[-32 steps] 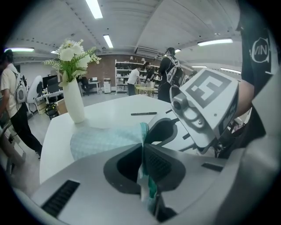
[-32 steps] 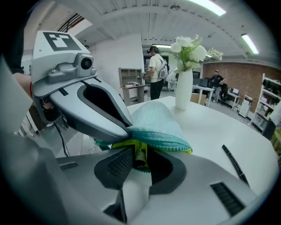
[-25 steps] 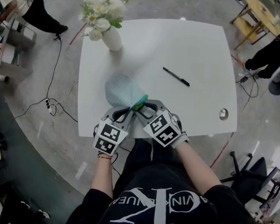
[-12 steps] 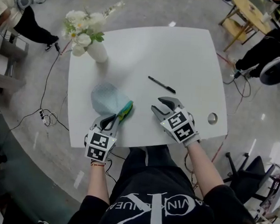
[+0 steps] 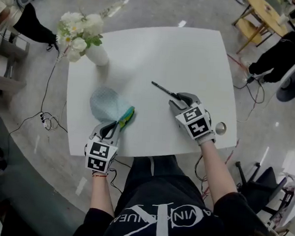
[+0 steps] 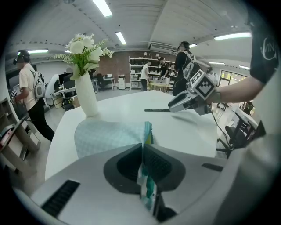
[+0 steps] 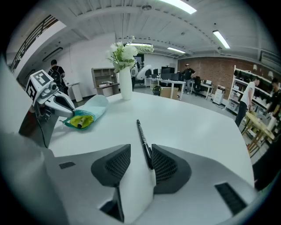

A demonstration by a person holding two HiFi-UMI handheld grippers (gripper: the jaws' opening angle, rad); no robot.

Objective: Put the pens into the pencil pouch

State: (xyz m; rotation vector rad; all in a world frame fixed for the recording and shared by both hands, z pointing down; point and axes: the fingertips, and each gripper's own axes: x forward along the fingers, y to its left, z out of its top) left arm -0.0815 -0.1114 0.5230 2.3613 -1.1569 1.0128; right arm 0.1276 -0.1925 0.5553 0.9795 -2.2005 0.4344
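A light blue mesh pencil pouch (image 5: 107, 103) lies on the white table (image 5: 157, 50), its teal and yellow mouth facing right. My left gripper (image 5: 115, 126) is shut on the pouch's teal rim (image 6: 147, 132) and holds the mouth up. In the right gripper view the pouch (image 7: 90, 110) shows a dark pen end inside. A black pen (image 5: 163, 89) lies mid-table. My right gripper (image 5: 182, 97) stands open round its near end. The pen (image 7: 142, 135) lies along the right pad, with a gap to the left pad.
A white vase of white flowers (image 5: 94, 50) stands at the table's far left corner. A round cable hole (image 5: 221, 127) sits near the table's right edge, beside my right hand. Cables (image 5: 49, 118) lie on the floor at left; chairs and people stand around the room.
My right gripper has left the pouch's mouth and travelled right and away to the black pen, now straddling its end. The left gripper has kept its hold on the pouch.
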